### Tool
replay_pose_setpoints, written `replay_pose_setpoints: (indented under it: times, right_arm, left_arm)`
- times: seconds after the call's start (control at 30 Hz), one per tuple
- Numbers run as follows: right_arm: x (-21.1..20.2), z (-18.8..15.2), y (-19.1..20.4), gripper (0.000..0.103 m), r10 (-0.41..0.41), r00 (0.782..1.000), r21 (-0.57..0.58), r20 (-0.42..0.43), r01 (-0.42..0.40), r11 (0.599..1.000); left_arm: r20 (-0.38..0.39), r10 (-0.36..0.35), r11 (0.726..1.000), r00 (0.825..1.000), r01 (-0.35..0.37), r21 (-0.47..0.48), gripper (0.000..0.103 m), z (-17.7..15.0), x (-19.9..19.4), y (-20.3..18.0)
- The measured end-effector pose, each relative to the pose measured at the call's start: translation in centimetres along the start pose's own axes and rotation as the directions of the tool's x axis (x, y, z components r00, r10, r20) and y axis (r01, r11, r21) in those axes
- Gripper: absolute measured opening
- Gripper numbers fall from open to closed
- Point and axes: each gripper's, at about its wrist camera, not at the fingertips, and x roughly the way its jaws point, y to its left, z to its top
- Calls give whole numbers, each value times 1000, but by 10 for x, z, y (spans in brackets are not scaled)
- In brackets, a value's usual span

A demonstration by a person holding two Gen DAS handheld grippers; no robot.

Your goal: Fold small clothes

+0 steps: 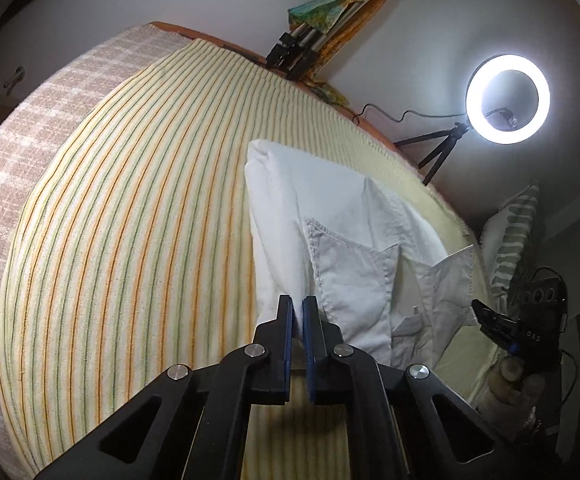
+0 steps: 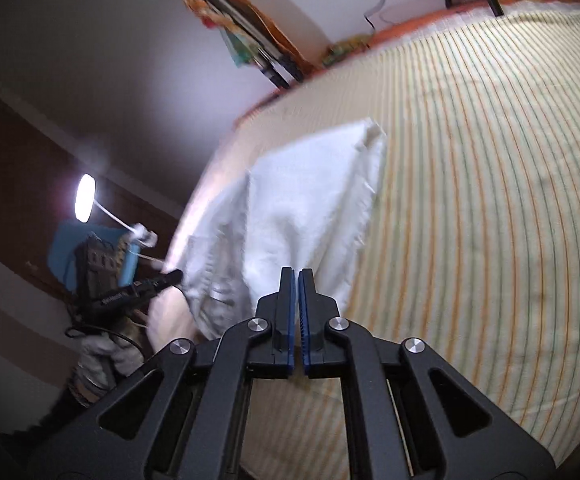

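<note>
A small white garment [image 1: 350, 220] lies rumpled on a striped bedsheet [image 1: 129, 220], with its seamed hems and a pocket turned up. My left gripper [image 1: 298, 312] is shut on the garment's near edge, and white cloth shows between its blue pads. In the right wrist view the same garment [image 2: 302, 200] is blurred, and one corner tapers into my right gripper [image 2: 296, 278], which is shut on it. Each gripper shows at the far side of the other's view: the right gripper [image 1: 486, 312] held by a hand, and the left gripper [image 2: 169, 278].
The sheet [image 2: 490, 200] spreads wide beside the garment. A checked blanket [image 1: 29, 140] covers the bed's far left. A lit ring light [image 1: 508, 98] on a tripod, a striped pillow [image 1: 514, 232] and a bundle of poles [image 1: 322, 28] stand along the wall. A lamp [image 2: 85, 198] glows at the left.
</note>
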Motion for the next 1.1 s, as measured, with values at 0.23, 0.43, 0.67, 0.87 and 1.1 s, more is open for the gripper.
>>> replay_pose_setpoints:
  times: [0.23,0.43,0.67,0.87,1.1]
  right_arm:
    - [1,-1,-13,3,-67,998,3,5,67,998]
    - [-23,4,-2,4,-25,998,-41,65,28,999]
    - [8,-3,-20,38,24,999,84,-31,-22,996]
    - [28,-4,-40,38,129,991,214,-42,-117,970]
    - [13,4,-18,3,109,994,88,-12,-107,990]
  left_arm:
    - [22,91,992,996,-92,81,14,-4,-2,-5]
    - [147,95,974,985,-122,192,20,-5,-39,-42]
    - [-13,-46,913,999,47,404,44,-28,7,-121]
    - [-111,19,828,994,46,559,46,-36,63,-160]
    - [-227,66,800,972,84,594,30,-35,95,-153]
